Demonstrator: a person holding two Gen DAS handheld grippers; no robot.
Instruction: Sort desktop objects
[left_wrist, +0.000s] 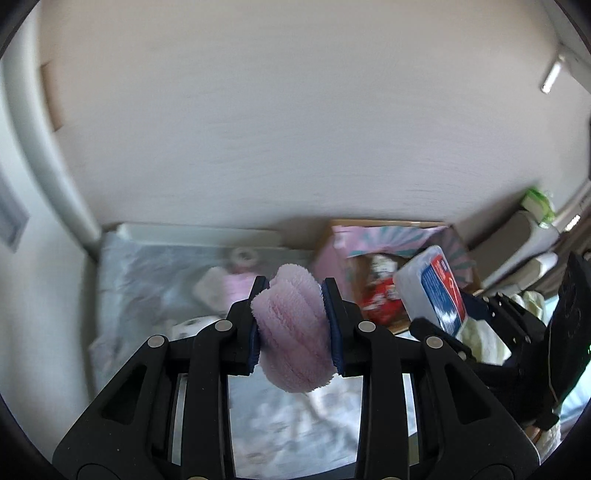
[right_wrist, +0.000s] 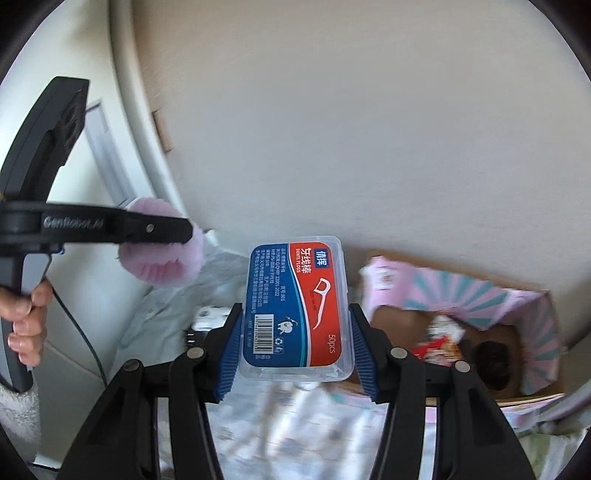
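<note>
The left tongs (left_wrist: 293, 317) are clamped on a rolled pink cloth (left_wrist: 291, 332), which bulges out above and below the pads. The right tongs (right_wrist: 295, 332) grip a clear floss box (right_wrist: 295, 306) by its long sides, blue-and-red label up. Both things hang in the air, clear of the patterned tabletop (right_wrist: 295, 424).

In the right wrist view a pink cardboard box (right_wrist: 509, 314) lies open at 3 o'clock of the floss box, with red packets already inside. In the left wrist view it sits at 2 o'clock of the cloth, and a white tray (left_wrist: 192, 233) lies at 11 o'clock against the wall.

The step in hand looks like the carry: both picks are made and neither thing is placed. Next, each must be brought over its bin and let go from low down. Which bin takes the cloth I cannot tell; the floss box seems nearest the cardboard box.
</note>
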